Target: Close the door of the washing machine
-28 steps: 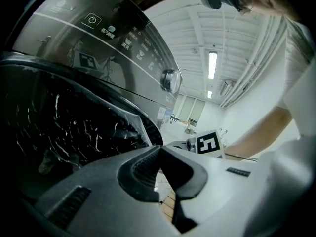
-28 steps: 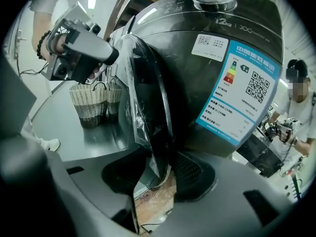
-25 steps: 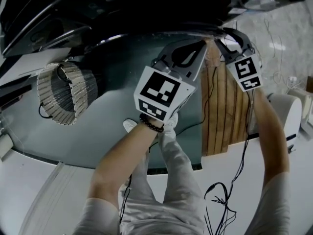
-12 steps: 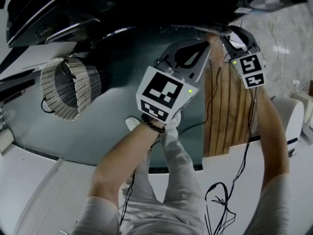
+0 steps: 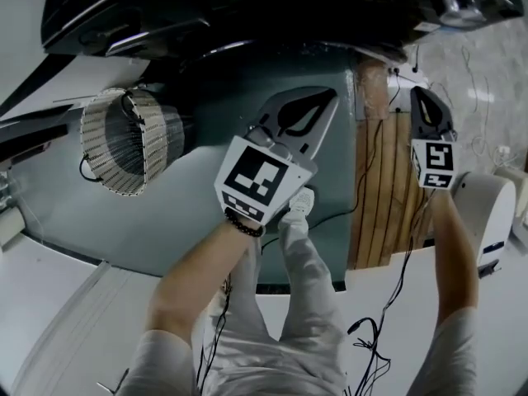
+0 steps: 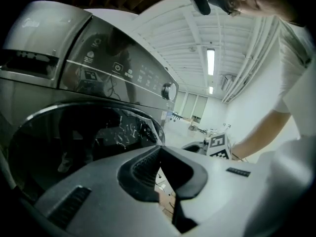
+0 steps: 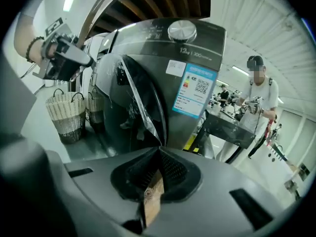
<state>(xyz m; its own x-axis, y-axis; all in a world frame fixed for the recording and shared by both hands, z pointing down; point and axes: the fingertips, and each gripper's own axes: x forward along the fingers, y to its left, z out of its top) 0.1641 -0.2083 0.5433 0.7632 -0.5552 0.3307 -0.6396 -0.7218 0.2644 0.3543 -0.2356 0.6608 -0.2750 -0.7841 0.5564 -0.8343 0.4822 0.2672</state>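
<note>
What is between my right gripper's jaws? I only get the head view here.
Observer: Nothing. The right gripper view shows the right gripper with jaws together, aimed at the washing machine door.
Operator: And the left one?
Observer: The left gripper is shut too, empty, below the control knob.
Operator: Anyone nearby?
Observer: Yes, a person stands beyond the machine's right side.
</note>
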